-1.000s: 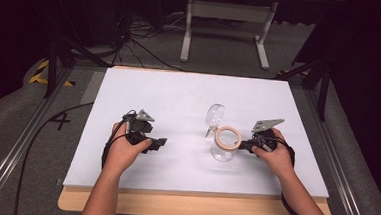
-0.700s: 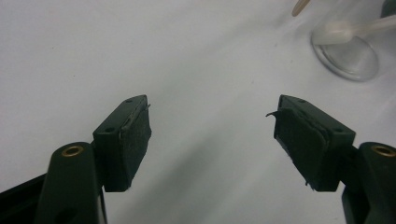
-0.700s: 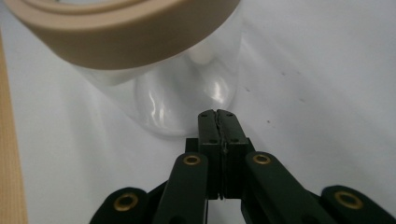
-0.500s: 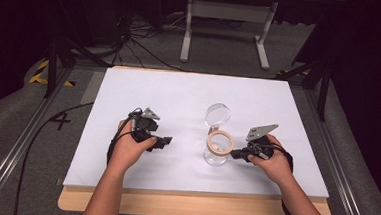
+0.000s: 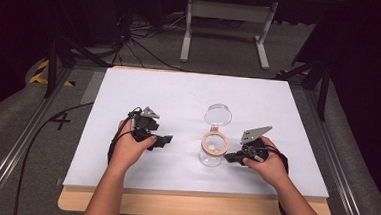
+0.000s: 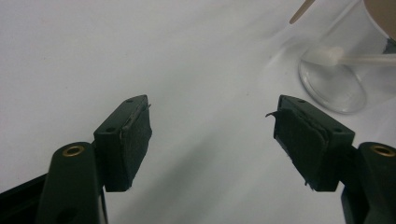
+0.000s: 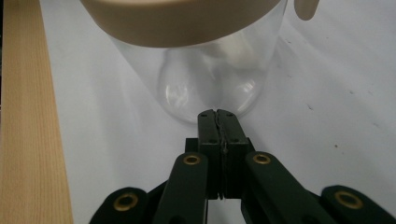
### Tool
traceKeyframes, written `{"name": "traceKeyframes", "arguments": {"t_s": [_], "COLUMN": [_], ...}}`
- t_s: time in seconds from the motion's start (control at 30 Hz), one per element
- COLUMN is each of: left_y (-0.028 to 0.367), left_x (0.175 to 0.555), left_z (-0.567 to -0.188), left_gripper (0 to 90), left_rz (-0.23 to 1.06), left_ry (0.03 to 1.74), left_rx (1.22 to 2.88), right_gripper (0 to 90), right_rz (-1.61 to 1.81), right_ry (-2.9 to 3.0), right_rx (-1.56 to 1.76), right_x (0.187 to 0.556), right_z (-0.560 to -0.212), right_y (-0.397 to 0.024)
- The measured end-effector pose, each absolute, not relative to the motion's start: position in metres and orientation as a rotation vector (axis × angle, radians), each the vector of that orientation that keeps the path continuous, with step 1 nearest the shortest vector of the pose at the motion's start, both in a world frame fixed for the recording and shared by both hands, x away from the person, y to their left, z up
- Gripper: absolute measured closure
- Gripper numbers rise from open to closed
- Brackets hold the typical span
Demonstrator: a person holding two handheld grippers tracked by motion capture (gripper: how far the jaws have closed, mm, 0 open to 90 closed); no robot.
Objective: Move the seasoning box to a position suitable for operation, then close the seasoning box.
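Note:
A clear glass jar (image 5: 212,150) with a tan rim stands on the white board (image 5: 189,97), right of centre. Something white lies inside it; the left gripper view shows a cotton swab (image 6: 332,56) in the jar (image 6: 332,84). My right gripper (image 5: 228,157) is shut, with nothing between its jaws. Its tips (image 7: 217,115) sit at the foot of the jar (image 7: 210,79), below the tan rim (image 7: 182,18). My left gripper (image 5: 164,140) lies left of the jar, apart from it. In its own view it (image 6: 212,126) is open over bare board.
A clear round glass piece (image 5: 218,114) lies just behind the jar. The wooden table edge (image 7: 28,121) runs close along the board's near side. Metal stand legs (image 5: 227,29) and cables are on the floor beyond the table.
The jar and my right gripper have shifted left and nearer to the person. My left gripper has moved slightly right, toward the jar.

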State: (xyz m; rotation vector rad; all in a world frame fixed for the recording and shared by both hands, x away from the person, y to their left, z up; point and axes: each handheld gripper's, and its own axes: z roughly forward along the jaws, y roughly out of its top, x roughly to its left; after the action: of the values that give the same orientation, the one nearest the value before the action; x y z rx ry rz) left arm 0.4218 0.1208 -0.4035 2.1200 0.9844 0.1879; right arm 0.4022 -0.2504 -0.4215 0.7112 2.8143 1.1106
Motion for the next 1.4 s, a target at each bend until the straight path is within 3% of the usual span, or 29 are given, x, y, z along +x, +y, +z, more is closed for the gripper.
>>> {"name": "traceKeyframes", "arguments": {"t_s": [0.13, 0.27, 0.47, 0.5, 0.57, 0.6, 0.87, 1.4], "left_y": [0.12, 0.119, 0.117, 0.114, 0.108, 0.106, 0.091, 0.033], "left_x": [0.422, 0.423, 0.425, 0.424, 0.424, 0.424, 0.437, 0.467], "left_z": [-0.403, -0.401, -0.393, -0.39, -0.386, -0.385, -0.369, -0.338], "left_gripper": [27.8, 34.6, 67.3, 67.3, 86.6, 89.3, 90.0, 88.7], "left_rz": [0.198, 0.216, 0.181, 0.167, 0.163, 0.138, 0.088, 0.126], "left_ry": [0.997, 1.004, 0.872, 0.855, 0.856, 0.872, 0.85, 0.735], "left_rx": [2.13, 2.15, 2.199, 2.165, 2.114, 2.095, 2.042, 2.01], "right_gripper": [89.9, 89.9, 89.9, 89.8, 89.8, 89.8, 89.2, 89.7], "right_rz": [1.129, 1.169, 1.215, 1.223, 1.235, 1.238, 1.348, 1.518], "right_ry": [2.781, 2.727, 2.672, 2.663, 2.657, 2.659, 2.621, 2.492], "right_rx": [0.751, 0.79, 0.799, 0.792, 0.776, 0.771, 0.778, 0.795], "right_x": [0.403, 0.403, 0.401, 0.4, 0.396, 0.394, 0.389, 0.394], "right_z": [-0.414, -0.404, -0.391, -0.388, -0.382, -0.38, -0.368, -0.357], "right_y": [-0.259, -0.272, -0.282, -0.282, -0.28, -0.278, -0.265, -0.245]}}
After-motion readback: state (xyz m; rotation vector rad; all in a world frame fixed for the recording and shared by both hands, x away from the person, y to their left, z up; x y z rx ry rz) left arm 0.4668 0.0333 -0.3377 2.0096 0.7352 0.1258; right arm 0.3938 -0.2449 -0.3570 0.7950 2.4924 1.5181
